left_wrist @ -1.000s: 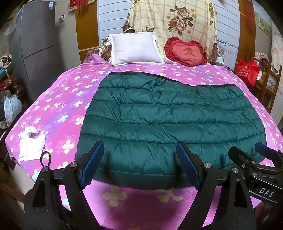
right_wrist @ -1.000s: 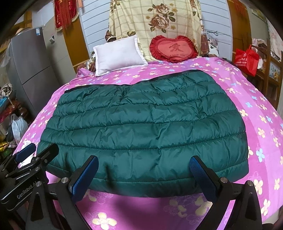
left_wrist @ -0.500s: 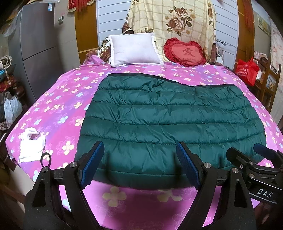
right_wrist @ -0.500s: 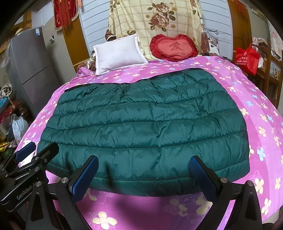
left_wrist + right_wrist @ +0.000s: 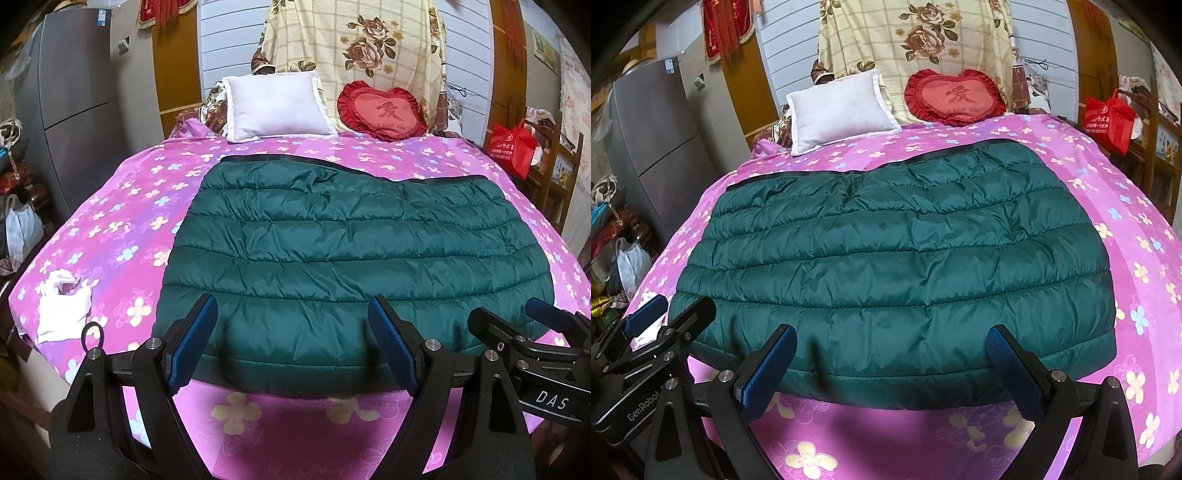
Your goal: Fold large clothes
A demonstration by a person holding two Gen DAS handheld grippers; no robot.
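Pink flowered bed [image 5: 122, 221] carries a green quilted jacket [image 5: 351, 251] lying flat, while the left gripper [image 5: 291, 350] and right gripper [image 5: 894, 373] hover with fingers released.

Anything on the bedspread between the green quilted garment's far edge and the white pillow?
No: between the green quilted garment and the white pillow lies only a bare strip of pink flowered bedspread. Both wrist views show it.

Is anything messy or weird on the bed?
Mostly tidy. The green jacket lies flat on the pink sheet. The odd bit is a crumpled white cloth or tissue near the sheet's left edge; I can't tell which. Both tongs are open, holding nothing.
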